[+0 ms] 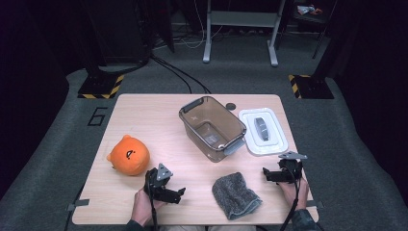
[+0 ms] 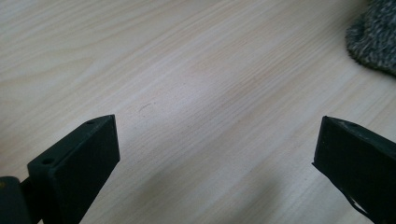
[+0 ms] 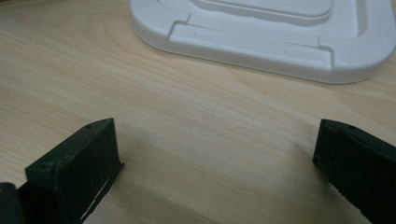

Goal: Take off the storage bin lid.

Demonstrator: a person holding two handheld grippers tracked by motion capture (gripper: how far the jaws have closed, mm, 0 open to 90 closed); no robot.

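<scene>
An orange plush toy [image 1: 128,155] lies at the table's left. A clear smoky plastic container [image 1: 212,127] stands in the middle with nothing in it, and its white lid [image 1: 262,131] lies flat just to its right. A folded grey cloth [image 1: 235,195] rests near the front edge. My left gripper [image 1: 179,192] is open, low over bare wood between the plush and the cloth; the cloth's edge [image 2: 373,39] shows at the upper right of the left gripper view. My right gripper [image 1: 266,174] is open over bare wood just in front of the lid [image 3: 266,32].
The wooden table [image 1: 144,120] has bare wood at its far left and along the back. A small dark disc [image 1: 231,106] sits by the far edge behind the container. Beyond the table are grey carpet, stand bases with yellow-black tape [image 1: 101,86] and cables.
</scene>
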